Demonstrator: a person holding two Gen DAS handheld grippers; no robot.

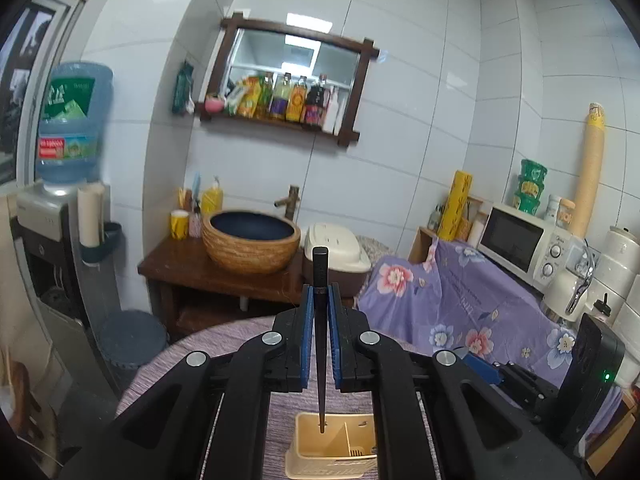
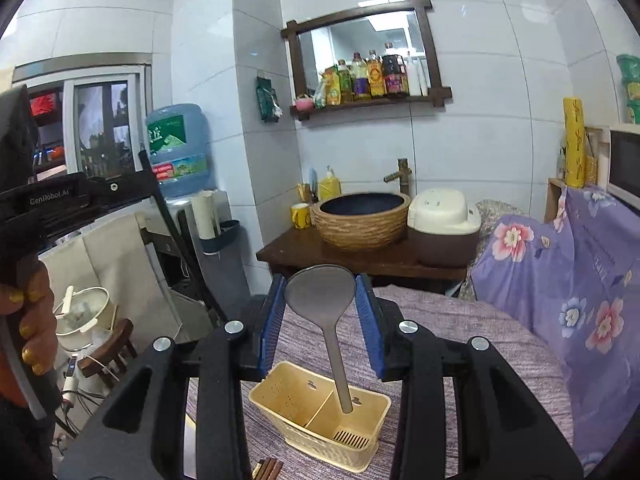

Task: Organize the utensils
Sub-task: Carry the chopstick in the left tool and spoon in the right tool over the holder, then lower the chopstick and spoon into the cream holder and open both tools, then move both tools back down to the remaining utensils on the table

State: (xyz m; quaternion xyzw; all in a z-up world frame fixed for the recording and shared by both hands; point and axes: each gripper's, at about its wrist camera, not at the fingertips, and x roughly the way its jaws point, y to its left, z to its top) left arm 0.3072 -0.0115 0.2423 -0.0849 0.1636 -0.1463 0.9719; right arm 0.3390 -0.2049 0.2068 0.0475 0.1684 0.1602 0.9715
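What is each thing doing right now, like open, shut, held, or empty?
left gripper: shut on black chopsticks, upright over holder.
right gripper: open around grey spoon.
grey spoon: handle down in holder's right compartment.
holder: left compartment empty.

- The holder point(image 2: 320, 416) stood on the table point(image 2: 480, 332).
- The spoon point(image 2: 324, 312) stood in its right compartment.
- Chopsticks point(image 2: 268, 470) lay before it.

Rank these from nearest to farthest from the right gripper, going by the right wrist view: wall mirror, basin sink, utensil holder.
1. Utensil holder: on the table, just below the right gripper.
2. Basin sink: on the wooden counter beyond the table, slightly right.
3. Wall mirror: high on the tiled wall behind the sink.
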